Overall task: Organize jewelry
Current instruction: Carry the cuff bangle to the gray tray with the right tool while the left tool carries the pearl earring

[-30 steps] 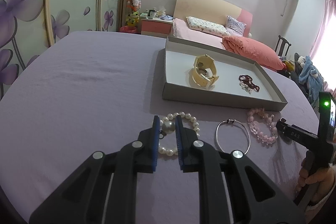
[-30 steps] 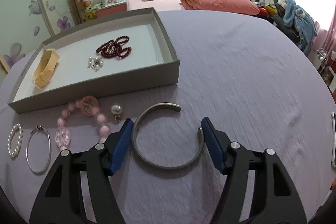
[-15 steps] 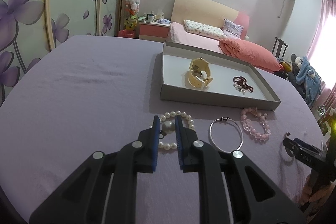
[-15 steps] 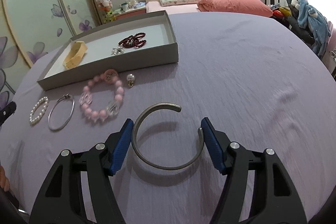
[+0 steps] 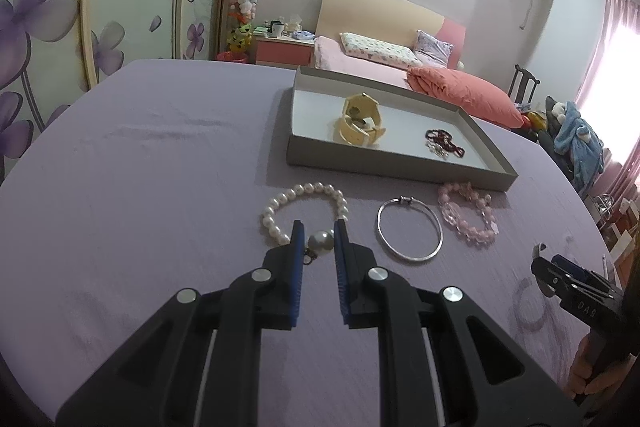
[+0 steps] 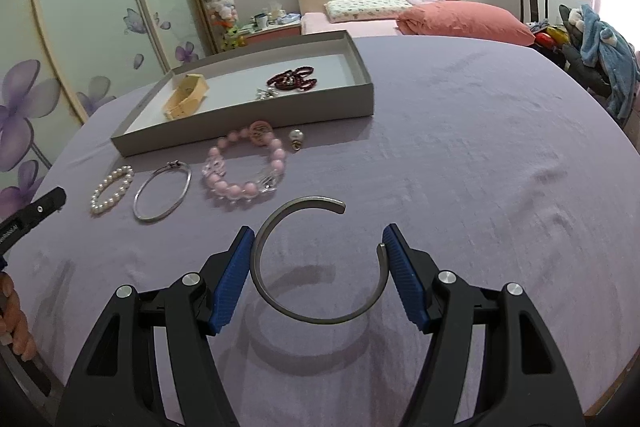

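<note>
Left wrist view shows the left gripper with its fingers narrowed tight on a pearl earring, lifted above the purple table near the white pearl bracelet. The right gripper has its fingers set wide, pinching an open silver cuff across its width, clear of the cloth judging by the shadow beneath.

To do this step well, I would carry both pieces toward the grey tray level and slow: the earring is small and round and may squirt out of the pads, so keep the squeeze steady. The cuff is springy and gripped only at two edges, so avoid rolling the wrist. Lower each into a bare part of the tray before opening.

Count, as far as visible:
- in the tray: one cream watch, one dark red bead string, one small sparkly piece
- on the table: one pearl bracelet, one thin silver bangle, one pink bead bracelet, one second pearl earring
- held: one earring, one cuff
</note>
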`<state>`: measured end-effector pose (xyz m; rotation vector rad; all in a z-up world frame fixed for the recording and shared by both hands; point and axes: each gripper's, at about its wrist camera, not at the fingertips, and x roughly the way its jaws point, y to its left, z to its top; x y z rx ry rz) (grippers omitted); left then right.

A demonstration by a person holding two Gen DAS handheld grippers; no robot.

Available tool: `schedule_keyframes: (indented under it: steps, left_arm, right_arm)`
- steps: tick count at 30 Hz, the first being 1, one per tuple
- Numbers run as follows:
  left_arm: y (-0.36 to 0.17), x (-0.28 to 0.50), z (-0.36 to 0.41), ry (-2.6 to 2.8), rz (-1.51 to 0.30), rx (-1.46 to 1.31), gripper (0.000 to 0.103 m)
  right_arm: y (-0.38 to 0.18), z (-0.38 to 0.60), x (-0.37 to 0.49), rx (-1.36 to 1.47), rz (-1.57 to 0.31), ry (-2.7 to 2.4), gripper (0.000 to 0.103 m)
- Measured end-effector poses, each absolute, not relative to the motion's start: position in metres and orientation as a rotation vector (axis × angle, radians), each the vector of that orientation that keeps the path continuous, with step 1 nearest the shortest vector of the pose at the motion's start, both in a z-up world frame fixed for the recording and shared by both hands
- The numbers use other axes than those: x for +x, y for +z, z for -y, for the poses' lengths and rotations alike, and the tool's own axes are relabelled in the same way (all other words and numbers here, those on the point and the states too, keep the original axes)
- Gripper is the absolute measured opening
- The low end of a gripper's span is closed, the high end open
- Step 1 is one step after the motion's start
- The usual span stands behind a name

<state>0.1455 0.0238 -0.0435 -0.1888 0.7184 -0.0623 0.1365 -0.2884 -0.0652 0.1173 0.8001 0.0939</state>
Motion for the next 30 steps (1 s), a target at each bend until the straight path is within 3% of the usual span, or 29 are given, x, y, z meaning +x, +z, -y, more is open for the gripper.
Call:
schedule_keyframes:
  steps: [13,30]
  left_arm:
    - [-0.043,0.134,-0.014,-0.084,-0.707,-0.189,0.016]
    - [0.015,0.144,0.005,-0.119,-0.419,-0.098,0.016]
  right_arm:
    - [-0.059,0.283,0.128,0.119,-0.766,0.112,0.066]
    - [0.017,0.25,0.13,0.01,-0.386,0.166,0.066]
